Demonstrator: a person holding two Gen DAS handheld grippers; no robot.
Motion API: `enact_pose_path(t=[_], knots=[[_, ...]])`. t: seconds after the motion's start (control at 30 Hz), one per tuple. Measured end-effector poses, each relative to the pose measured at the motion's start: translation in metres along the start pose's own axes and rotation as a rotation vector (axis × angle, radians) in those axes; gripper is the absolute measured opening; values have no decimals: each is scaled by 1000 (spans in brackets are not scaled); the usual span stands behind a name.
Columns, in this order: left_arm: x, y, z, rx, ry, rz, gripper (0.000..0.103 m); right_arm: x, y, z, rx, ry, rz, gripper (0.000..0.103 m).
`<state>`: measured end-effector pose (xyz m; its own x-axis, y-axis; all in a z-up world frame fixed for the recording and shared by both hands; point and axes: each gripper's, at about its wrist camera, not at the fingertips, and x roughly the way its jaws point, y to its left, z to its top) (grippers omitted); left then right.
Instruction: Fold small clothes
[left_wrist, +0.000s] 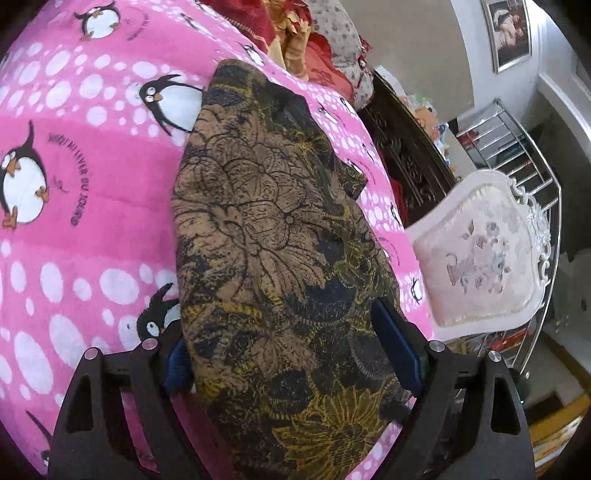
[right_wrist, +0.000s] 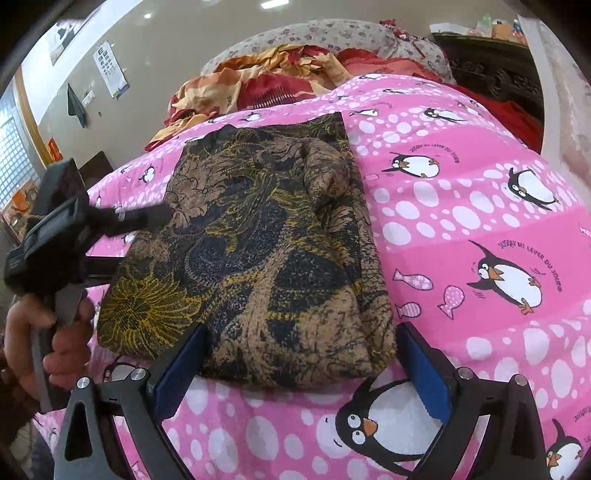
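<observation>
Left gripper: jaws wide apart, nothing pinched. The folded garment runs between and beyond them; its near edge lies over the left blue pad, and the right pad sits against the cloth's other side w/o visible squeeze.

Garment, in right wrist view: brown-black-yellow floral cloth, lying flat on the pink penguin blanket of the bed, ahead of the right jaws and spanning most of the gap between them.

Right gripper: jaws spread wide, empty; pads flank the near hem, not touching as far as seen. A hand holds the left tool at far left.

Progress, by judgement: cloth already doubled into a compact rectangle, layers stacked at the right edge. Fold appears near complete. Remaining: perhaps one more halving or a smoothing, then set aside. A bump near the top-right fold needs flattening.
</observation>
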<state>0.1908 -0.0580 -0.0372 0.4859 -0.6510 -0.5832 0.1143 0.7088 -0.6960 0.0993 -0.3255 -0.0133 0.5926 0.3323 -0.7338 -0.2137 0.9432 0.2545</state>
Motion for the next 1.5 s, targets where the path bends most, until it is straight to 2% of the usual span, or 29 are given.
enact_pose_path(t=[0.07, 0.17, 0.2, 0.23, 0.27, 0.3, 0.33, 0.37, 0.4, 0.47, 0.53, 0.67, 0.7, 0.73, 0.77, 0.8, 0.87, 0.9, 0.97, 1.13, 1.27, 1.37, 1.5], knots=[[2, -6, -3, 64, 18, 26, 86, -19, -2, 16, -14, -44, 101, 95], [0, -4, -4, 58, 7, 34, 80, -23, -16, 53, 5, -88, 115, 95], [-2, -1, -4, 40, 1, 40, 72, -14, -23, 61, 31, -68, 143, 95], [-4, 2, -5, 13, -6, 58, 59, -2, -31, 68, 64, -35, 186, 94], [-5, 6, -5, -7, -8, 82, 50, 20, -44, 74, 121, 16, 224, 88], [-6, 9, -5, -23, -7, 107, 34, 32, -52, 75, 146, 35, 231, 84], [-7, 13, -4, -40, -5, 112, 32, 44, -60, 75, 169, 59, 247, 79], [-7, 17, -3, -57, 1, 94, 31, 64, -70, 73, 204, 115, 318, 79], [-7, 17, -2, -54, 7, 96, 31, 72, -76, 71, 220, 135, 373, 80], [-6, 13, -1, -24, 16, 115, 31, 77, -82, 75, 216, 130, 484, 79], [-4, 10, 1, 1, 19, 121, 31, 84, -86, 80, 241, 143, 536, 79], [-1, 14, 6, -45, 1, 107, 31, 102, -77, 96, 206, 146, 632, 78], [-2, 13, 6, -43, 0, 123, 29, 107, -75, 99, 213, 145, 664, 78], [-4, 11, 5, -29, -5, 142, 21, 110, -73, 102, 216, 142, 683, 78], [-6, 7, 4, -5, -10, 156, 20, 113, -68, 104, 210, 142, 701, 75], [-8, 4, 3, 15, -13, 165, 19, 116, -66, 104, 196, 147, 693, 73], [-8, -3, 4, 56, -16, 188, 18, 121, -62, 103, 159, 165, 635, 47], [-8, -5, 4, 69, -14, 195, 17, 125, -62, 102, 169, 180, 602, 43], [-10, -8, 5, 80, -20, 204, 17, 123, -63, 102, 191, 171, 590, 35], [-25, -10, 6, 98, -51, 208, 17, 120, -50, 102, 253, 202, 531, 33], [-47, 5, 14, 94, -62, 222, 17, 126, -37, 96, 324, 223, 559, 33], [-74, 24, 17, 89, -90, 258, 17, 136, -11, 92, 362, 238, 600, 33], [-114, 66, 21, 58, -117, 294, 17, 156, 40, 90, 316, 263, 623, 33]])
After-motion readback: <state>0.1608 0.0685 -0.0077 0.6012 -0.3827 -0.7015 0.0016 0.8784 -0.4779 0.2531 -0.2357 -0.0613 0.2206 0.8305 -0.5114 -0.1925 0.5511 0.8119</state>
